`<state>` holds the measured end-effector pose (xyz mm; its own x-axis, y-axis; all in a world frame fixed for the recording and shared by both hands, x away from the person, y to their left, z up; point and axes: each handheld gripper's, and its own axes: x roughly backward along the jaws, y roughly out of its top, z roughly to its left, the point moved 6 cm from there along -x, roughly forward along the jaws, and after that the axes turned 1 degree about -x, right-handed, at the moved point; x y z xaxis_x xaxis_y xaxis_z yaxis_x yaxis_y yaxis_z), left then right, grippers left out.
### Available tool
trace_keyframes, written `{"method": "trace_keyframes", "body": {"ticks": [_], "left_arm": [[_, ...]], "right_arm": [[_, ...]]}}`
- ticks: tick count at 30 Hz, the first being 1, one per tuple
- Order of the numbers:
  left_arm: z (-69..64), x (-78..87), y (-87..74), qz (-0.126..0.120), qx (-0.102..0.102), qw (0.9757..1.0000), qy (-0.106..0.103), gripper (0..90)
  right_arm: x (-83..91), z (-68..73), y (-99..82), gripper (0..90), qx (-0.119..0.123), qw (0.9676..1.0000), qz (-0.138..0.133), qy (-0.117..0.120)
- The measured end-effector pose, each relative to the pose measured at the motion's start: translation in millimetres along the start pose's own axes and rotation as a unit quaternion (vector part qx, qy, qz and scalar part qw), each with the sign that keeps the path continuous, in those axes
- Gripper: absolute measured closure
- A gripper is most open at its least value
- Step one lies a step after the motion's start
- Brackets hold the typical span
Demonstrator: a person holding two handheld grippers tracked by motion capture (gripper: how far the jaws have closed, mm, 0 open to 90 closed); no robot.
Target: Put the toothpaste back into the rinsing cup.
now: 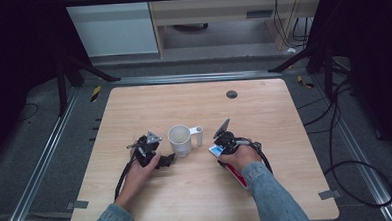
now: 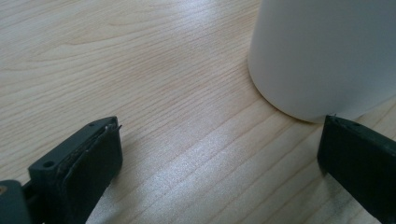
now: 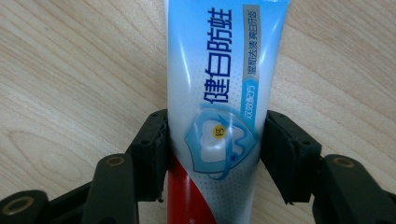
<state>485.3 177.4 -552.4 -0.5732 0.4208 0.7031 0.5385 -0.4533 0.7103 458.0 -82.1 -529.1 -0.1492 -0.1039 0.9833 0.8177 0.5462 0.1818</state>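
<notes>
Down near the middle of the wooden table [image 1: 134, 108], the left gripper [image 1: 165, 161] lies low with its jaws spread wide and nothing between them; in the left gripper view one jaw tip sits just beside the base of the white mug [image 2: 327, 51], though contact cannot be told. The mug stands upright, handle toward the right gripper [image 1: 222, 150]. That gripper's jaws press both sides of a blue, white and red toothpaste tube [image 3: 219, 102] lying flat on the table, toward its front edge.

White mug [image 2: 322, 56] cut off by the frame's top and right, toothpaste tube [image 3: 219, 93] ends beyond the edges, its small print unreadable
</notes>
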Motion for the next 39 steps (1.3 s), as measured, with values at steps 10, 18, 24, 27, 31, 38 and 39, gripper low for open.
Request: {"method": "trace_keyframes", "body": {"ticks": [10,18,24,27,31,38,39], "left_arm": [[0.0,0.0,0.0,0.000,0.000,1.0000,0.000,0.0],[0.3,-0.2,0.2,0.000,0.000,1.0000,0.000,0.0],[0.3,-0.3,0.3,0.000,0.000,1.0000,0.000,0.0],[0.4,-0.3,0.3,0.000,0.000,1.0000,0.000,0.0],[0.4,-0.3,0.4,0.000,0.000,1.0000,0.000,0.0],[0.1,-0.7,0.6,-0.002,0.002,1.0000,0.001,0.0],[0.1,-0.6,0.6,-0.003,0.002,1.0000,0.001,0.0]], "right_arm": [[4.0,-0.9,-0.8,61.2,0.017,0.9998,-0.009,0.008],[9.2,-1.4,-2.7,70.9,0.031,0.9990,-0.025,0.019],[13.3,-0.7,-4.0,72.5,0.051,0.9981,-0.032,0.013],[17.6,-1.0,-3.7,72.8,0.050,0.9980,-0.037,0.010],[26.9,-6.3,-2.0,72.9,0.068,0.9969,-0.040,-0.004],[50.3,-14.8,3.0,73.0,0.060,0.9966,-0.053,-0.022],[52.5,-16.1,3.6,73.0,0.061,0.9963,-0.056,-0.024]]}}
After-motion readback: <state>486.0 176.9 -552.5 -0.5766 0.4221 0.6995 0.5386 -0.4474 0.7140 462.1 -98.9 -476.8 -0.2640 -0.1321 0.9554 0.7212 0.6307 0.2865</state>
